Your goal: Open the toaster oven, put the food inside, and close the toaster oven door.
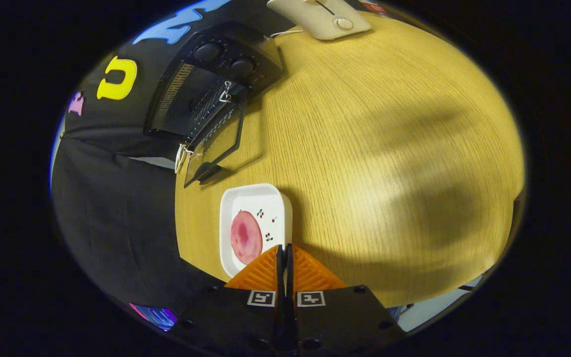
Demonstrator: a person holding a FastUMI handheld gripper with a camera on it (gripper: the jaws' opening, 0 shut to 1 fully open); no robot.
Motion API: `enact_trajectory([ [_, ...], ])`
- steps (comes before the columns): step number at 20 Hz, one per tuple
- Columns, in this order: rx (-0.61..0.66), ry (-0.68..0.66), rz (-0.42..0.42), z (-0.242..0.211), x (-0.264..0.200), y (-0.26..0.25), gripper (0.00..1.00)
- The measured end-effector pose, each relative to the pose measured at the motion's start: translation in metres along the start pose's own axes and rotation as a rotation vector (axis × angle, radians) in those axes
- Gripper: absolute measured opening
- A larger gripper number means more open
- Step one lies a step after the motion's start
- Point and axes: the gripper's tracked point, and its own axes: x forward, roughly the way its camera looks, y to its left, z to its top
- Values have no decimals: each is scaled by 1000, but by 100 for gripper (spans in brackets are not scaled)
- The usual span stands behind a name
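the claw (284, 250) is clenched, its 2 fingers pressed together with nothing between them, over the near rim of a white square plate (275, 201). on the plate lies a round pink slice of food (246, 237), just ahead of the fingers and a little to their left. beyond the plate, on the wooden surface (389, 148), stands the black toaster oven (206, 89) with its glass door (216, 148) hanging open toward the plate. a cream-coloured toaster (322, 17) sits well beyond, apart from the oven.
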Motion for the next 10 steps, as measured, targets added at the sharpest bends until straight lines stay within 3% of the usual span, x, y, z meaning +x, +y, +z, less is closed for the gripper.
enact_trajectory([
  [10,160,-172,162,-6,-9,70,2],
])
